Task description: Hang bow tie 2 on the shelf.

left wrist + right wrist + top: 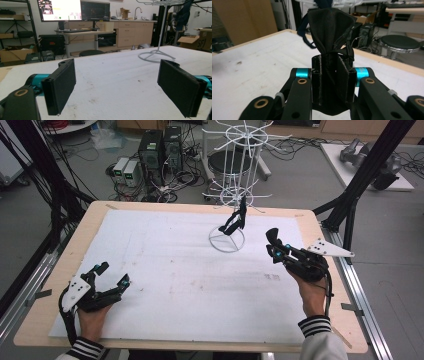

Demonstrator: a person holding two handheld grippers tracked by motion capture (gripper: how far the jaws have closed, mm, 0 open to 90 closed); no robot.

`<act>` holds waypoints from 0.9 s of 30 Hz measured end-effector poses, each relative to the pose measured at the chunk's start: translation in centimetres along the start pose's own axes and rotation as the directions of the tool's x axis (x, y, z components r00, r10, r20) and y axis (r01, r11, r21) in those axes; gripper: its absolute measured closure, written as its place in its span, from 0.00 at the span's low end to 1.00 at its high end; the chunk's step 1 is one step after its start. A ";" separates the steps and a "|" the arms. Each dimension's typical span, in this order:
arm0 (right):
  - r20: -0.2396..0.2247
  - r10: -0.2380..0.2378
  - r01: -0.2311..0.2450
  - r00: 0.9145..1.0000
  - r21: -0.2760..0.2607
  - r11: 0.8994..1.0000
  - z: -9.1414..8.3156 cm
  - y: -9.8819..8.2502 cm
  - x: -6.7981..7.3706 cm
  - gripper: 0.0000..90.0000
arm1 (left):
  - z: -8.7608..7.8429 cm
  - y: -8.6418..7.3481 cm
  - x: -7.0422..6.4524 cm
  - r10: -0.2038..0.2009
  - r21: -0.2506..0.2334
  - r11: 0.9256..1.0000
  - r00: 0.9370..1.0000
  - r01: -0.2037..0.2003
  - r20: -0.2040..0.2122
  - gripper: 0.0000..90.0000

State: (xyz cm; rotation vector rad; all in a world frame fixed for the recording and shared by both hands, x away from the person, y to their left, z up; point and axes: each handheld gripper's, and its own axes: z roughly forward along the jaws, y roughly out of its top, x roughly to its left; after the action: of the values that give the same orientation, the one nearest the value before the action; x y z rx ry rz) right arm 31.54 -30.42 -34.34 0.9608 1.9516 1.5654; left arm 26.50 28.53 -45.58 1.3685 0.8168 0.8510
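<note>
My right gripper [274, 251] is at the table's right side, shut on a bunched piece of black cloth [272, 236] that sticks up from its jaws. The right gripper view has the cloth [329, 27] fanning out above the closed pads [344, 77] of the right gripper [333, 75]. A white wire rack [240, 170] stands at the far middle of the table, with another dark item [235, 222] hanging low on it above its ring base [227, 251]. My left gripper [112, 276] rests at the near left, open and holding nothing. Its jaws stand wide apart in the left gripper view [117, 85].
A white foam sheet [190, 280] covers the wooden table [45, 315]. Black frame posts [360, 185] rise at the right edge and cables hang at the left. Computer towers [160, 150] and a stool [230, 162] stand on the floor beyond the far edge.
</note>
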 end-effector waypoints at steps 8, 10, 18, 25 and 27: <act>0.039 0.008 -0.006 0.999 -0.047 0.999 0.3 2.0 -0.1 0.84 | 0.0 0.0 0.0 -0.002 0.000 1.000 1.000 0.002 0.001 0.17; 0.047 0.009 -0.006 0.999 -0.053 0.999 0.4 2.5 -0.1 0.84 | 0.0 0.0 0.0 -0.001 0.000 1.000 1.000 0.001 0.001 0.17; 0.069 0.008 -0.004 0.998 -0.070 0.998 0.9 3.7 -0.3 0.84 | 0.0 0.0 0.0 -0.002 -0.001 1.000 1.000 0.002 0.002 0.17; 0.091 0.017 -0.009 0.996 -0.085 0.996 1.4 4.6 -0.5 0.84 | 0.0 0.0 0.0 -0.004 -0.002 1.000 1.000 0.004 0.002 0.17; 0.097 0.026 -0.016 0.995 -0.099 0.995 1.6 4.9 -0.4 0.84 | 0.0 0.0 0.0 -0.004 0.000 1.000 1.000 0.004 0.003 0.17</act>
State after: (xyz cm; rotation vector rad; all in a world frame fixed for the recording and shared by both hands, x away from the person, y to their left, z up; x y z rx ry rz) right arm 34.13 -29.14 -30.03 1.0012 1.7866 1.5789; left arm 26.51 28.54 -45.58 1.3675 0.8165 0.8458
